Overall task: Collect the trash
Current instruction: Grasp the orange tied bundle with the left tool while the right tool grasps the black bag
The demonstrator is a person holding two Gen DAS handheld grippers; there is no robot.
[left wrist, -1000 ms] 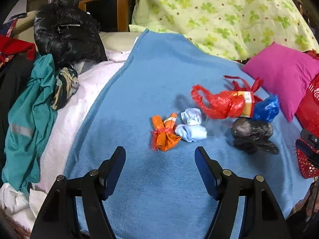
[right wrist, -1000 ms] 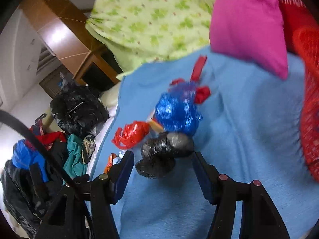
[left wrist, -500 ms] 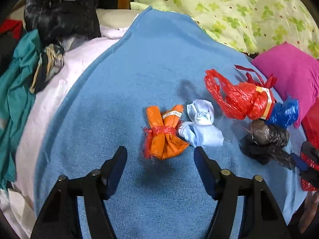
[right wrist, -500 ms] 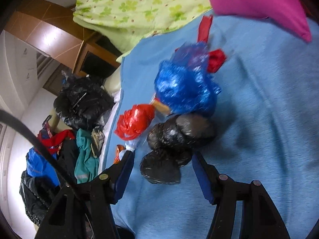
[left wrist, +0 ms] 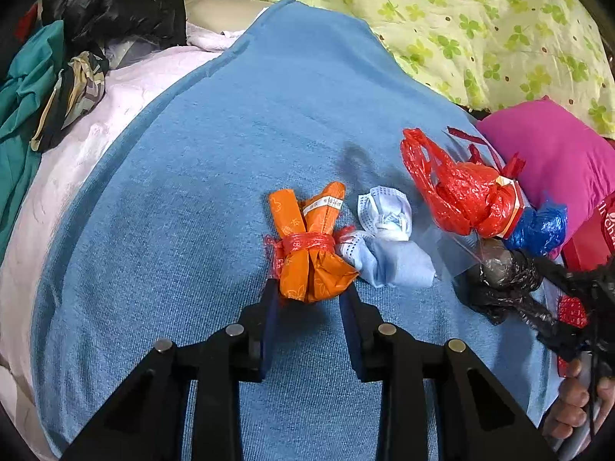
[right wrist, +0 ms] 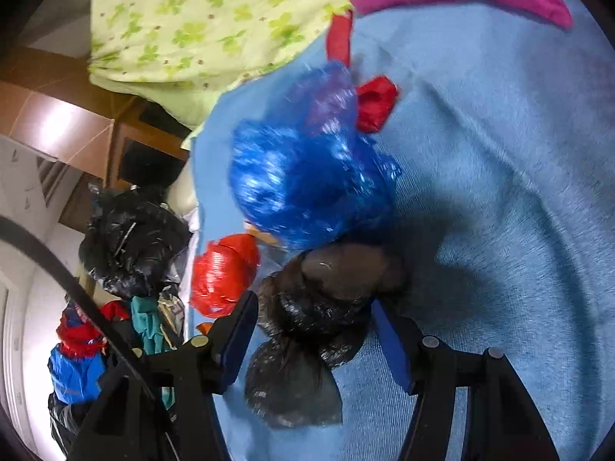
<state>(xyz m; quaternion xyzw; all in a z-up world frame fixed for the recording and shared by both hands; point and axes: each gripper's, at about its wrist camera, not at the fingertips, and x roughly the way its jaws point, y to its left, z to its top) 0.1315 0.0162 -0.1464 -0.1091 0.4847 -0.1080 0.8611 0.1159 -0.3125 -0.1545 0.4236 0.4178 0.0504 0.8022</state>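
both tongs are down on the blue blanket (left wrist: 215, 161) right now. left gripper (left wrist: 309, 296) has its jaws narrowed around the bottom end of the orange bundle (left wrist: 309, 247), one finger on each side of it, looks like they're right up against it but honestly i can't tell if it's actually pinched. that orange bundle is tied round the middle with a red strip and sits about mid blanket. touching its right side is the crumpled light blue face mask (left wrist: 386, 242), and right of the mask comes the red plastic bag (left wrist: 461, 192), then the blue plastic bag (left wrist: 538, 228) tucked against it, with the black plastic bag (left wrist: 503, 276) just in front of the blue one. pink pillow (left wrist: 553, 153) is behind that cluster at the blanket's right edge, and the green clover quilt (left wrist: 480, 27) is piled beyond the far edge. over in the right wrist view, the right gripper (right wrist: 311, 326) has its jaws spread with the black plastic bag (right wrist: 323, 307) sitting between them, a finger on either side, not squeezed as far as i can see. the blue plastic bag (right wrist: 307, 176) is right behind the black one, touching it, and the red plastic bag (right wrist: 223, 272) pokes out to its left. off the blanket's left edge there's a heap of clothes (left wrist: 34, 88) and a big black garbage bag (left wrist: 115, 4).
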